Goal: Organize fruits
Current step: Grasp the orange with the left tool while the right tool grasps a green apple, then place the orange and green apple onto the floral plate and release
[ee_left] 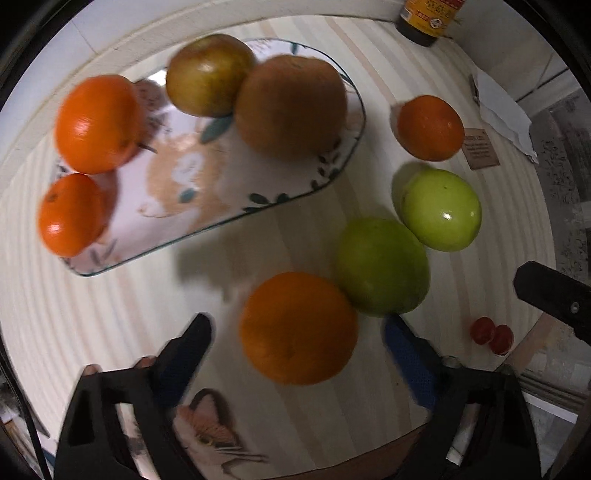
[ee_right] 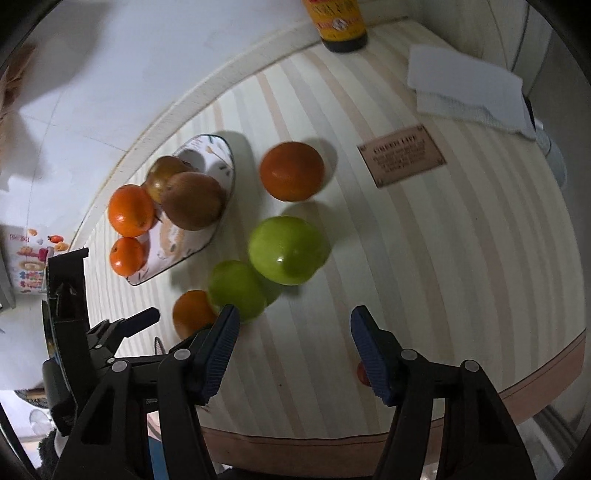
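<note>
A cat-patterned plate (ee_left: 177,177) holds two oranges (ee_left: 98,123), a greenish-brown apple (ee_left: 208,74) and a brown round fruit (ee_left: 291,107). Loose on the striped table lie a small orange (ee_left: 430,127), two green apples (ee_left: 441,210) (ee_left: 382,266), a large orange (ee_left: 299,328) and two cherry tomatoes (ee_left: 491,334). My left gripper (ee_left: 297,323) points straight down, open, its fingers on either side of the large orange with gaps showing. My right gripper (ee_right: 295,332) is open over bare tablecloth, with the nearer green apple (ee_right: 236,288) just past its left fingertip.
A dark sauce bottle (ee_right: 341,26) stands at the table's far edge. Folded white paper (ee_right: 469,88) and a brown label (ee_right: 402,155) lie at the right. The table's rounded front edge (ee_right: 517,391) is close by. A cat-printed item (ee_left: 207,417) lies under my left gripper.
</note>
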`<action>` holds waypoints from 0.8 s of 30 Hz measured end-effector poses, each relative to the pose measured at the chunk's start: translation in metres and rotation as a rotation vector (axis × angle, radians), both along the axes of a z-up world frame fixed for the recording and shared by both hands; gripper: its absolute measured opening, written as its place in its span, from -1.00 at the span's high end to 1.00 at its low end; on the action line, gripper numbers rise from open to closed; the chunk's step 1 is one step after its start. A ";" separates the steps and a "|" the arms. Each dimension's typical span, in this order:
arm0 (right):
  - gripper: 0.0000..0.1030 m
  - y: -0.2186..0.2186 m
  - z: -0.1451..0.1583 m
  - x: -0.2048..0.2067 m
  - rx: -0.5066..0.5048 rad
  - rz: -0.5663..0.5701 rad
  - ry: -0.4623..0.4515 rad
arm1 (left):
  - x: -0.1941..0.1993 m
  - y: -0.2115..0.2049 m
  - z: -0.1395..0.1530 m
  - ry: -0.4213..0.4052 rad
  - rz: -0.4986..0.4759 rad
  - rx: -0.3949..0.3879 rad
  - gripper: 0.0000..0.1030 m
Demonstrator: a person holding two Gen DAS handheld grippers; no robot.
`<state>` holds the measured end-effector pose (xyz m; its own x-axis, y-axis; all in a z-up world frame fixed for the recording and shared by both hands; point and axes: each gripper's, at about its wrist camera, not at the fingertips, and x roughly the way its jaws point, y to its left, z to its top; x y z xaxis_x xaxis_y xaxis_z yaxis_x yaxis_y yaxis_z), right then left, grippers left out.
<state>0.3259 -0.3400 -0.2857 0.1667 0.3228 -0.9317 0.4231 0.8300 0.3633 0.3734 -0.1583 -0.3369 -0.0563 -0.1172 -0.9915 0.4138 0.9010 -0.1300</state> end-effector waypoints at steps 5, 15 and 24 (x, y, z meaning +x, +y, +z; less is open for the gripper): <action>-0.29 0.005 -0.007 0.005 0.015 0.011 0.014 | -0.004 0.014 0.004 -0.014 0.038 -0.003 -0.22; -0.29 0.069 -0.030 0.047 0.046 0.122 0.022 | 0.001 0.105 0.007 0.026 0.211 0.042 -0.23; -0.14 0.114 -0.056 0.065 -0.025 0.239 0.051 | 0.003 0.120 0.013 0.003 0.268 -0.023 -0.23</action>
